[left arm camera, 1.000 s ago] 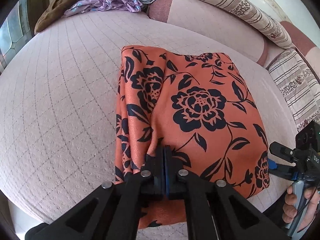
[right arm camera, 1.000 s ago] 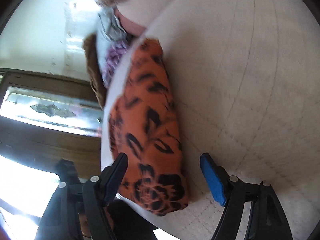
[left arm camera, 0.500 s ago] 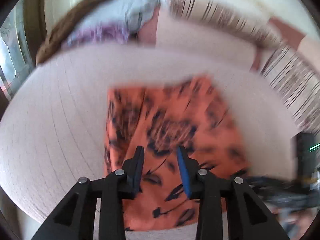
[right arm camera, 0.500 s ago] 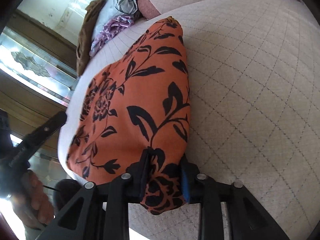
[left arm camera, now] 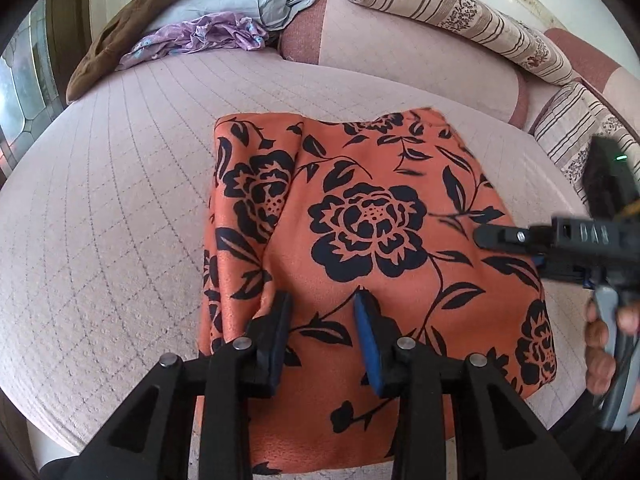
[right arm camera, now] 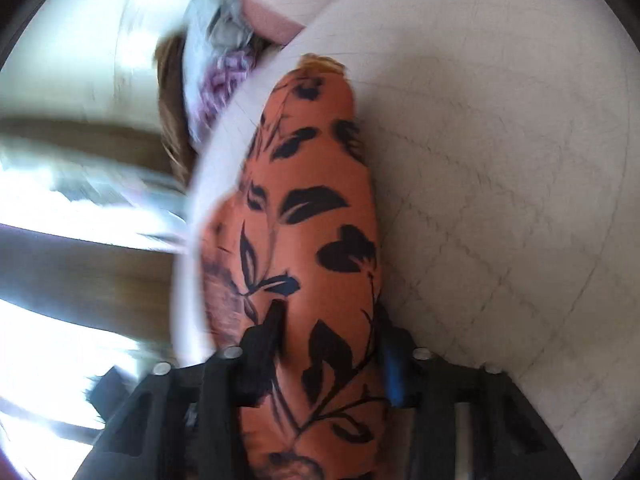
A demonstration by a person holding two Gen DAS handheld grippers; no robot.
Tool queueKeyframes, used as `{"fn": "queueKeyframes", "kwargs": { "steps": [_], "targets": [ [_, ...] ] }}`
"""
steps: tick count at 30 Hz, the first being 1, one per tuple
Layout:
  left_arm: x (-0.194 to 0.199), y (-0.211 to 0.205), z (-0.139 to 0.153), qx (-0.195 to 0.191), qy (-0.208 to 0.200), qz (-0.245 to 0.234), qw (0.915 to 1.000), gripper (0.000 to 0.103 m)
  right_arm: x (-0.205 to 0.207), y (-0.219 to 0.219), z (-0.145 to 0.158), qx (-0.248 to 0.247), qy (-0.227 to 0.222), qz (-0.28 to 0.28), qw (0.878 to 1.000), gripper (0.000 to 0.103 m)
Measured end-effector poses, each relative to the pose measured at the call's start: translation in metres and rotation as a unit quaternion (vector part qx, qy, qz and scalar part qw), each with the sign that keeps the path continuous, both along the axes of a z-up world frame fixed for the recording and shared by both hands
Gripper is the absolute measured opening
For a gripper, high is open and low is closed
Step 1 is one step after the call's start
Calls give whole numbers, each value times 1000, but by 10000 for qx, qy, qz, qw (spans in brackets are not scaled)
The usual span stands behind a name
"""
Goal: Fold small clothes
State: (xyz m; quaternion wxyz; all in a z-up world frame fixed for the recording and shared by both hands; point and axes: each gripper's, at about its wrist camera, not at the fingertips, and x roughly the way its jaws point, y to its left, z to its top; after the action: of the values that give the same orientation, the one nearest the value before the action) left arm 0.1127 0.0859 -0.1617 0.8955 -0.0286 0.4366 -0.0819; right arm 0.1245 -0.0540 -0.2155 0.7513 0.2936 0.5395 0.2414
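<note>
A home, prob. living rm or bedroom. Quilted pinkish sofa/bed seat (left arm camera: 120, 208) w/ padded backrest (left arm camera: 400, 52) behind it; striped floral bolster pillows (left arm camera: 460, 12) on top of & beside backrest. Loose laundry heap (left arm camera: 208, 12) (brown, grey-blue, purple) at seat's far left corner. Wood-framed patterned glass (left arm camera: 24, 92) left of seat.

The orange floral cloth (left arm camera: 372, 248) looks smooth with a faint sheen, lying on a matt, quilted, finely pebbled pinkish cover (left arm camera: 100, 216).
</note>
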Motion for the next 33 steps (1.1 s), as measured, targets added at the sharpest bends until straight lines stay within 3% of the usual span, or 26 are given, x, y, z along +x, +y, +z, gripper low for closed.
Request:
{"fn": "queueKeyframes", "kwargs": {
  "steps": [2, 4, 6, 7, 9, 11, 15, 16, 17, 19, 21, 24, 26, 28, 31, 32, 33],
  "targets": [
    [-2, 1, 0, -37, -27, -25, 10000, 35, -15, 19, 25, -993, -644, 193, 9928, 37],
    [-2, -1, 0, 47, -64, -47, 10000, 35, -14, 22, 14, -1242, -573, 218, 9904, 37],
    [-2, 0, 0, 10, -59, -50, 10000, 35, -4, 7, 4, -679, -172, -75, 9975, 47],
    [-2, 3, 0, -75, -49, -62, 9999, 35, -1, 3, 6, -577, -106, -116, 9982, 58],
    [-1, 5, -1, -151, -43, -73, 9998, 35, 2, 0, 16, -440, -230, -89, 9987, 59],
    [-1, 6, -1, -158, -31, -59, 9999, 35, 11, -8, 21, -68, -272, -207, 9994, 71],
    [-1, 6, -1, -164, -22, -68, 9998, 35, 52, -11, -5, 365, 251, -626, 9971, 71],
    [0, 6, 0, -176, -12, -66, 9998, 35, 61, -6, -16, 365, 452, -562, 9967, 60],
    [0, 7, 0, -199, -8, -70, 9998, 35, 61, 1, -15, 353, 410, -417, 9977, 39],
    [0, 7, -1, -237, -19, -69, 9997, 35, 54, 21, 10, -514, -184, -104, 9985, 34],
    [0, 5, 0, -149, -44, -75, 9999, 35, 55, 30, 10, -969, -291, -61, 9948, 34],
    [-2, 4, 0, -114, -66, -79, 9999, 35, 56, 18, 4, -791, -103, -295, 9964, 40],
    [-2, 5, -1, -163, -53, -77, 9998, 35, 45, 16, 13, -841, -151, -338, 9958, 62],
    [-3, 4, -1, -144, -69, -55, 9999, 35, 30, 21, 24, -807, -323, -197, 9960, 68],
    [-3, 4, -2, -120, -73, -53, 9999, 35, 5, 19, 22, -845, -321, -158, 9958, 68],
    [-3, 4, -3, -116, -59, -62, 9999, 35, 0, 26, 13, -809, -149, -13, 9966, 54],
    [-4, 4, -3, -95, -73, -71, 9999, 35, -7, 28, 6, -818, -67, 117, 9966, 49]
  ]
}}
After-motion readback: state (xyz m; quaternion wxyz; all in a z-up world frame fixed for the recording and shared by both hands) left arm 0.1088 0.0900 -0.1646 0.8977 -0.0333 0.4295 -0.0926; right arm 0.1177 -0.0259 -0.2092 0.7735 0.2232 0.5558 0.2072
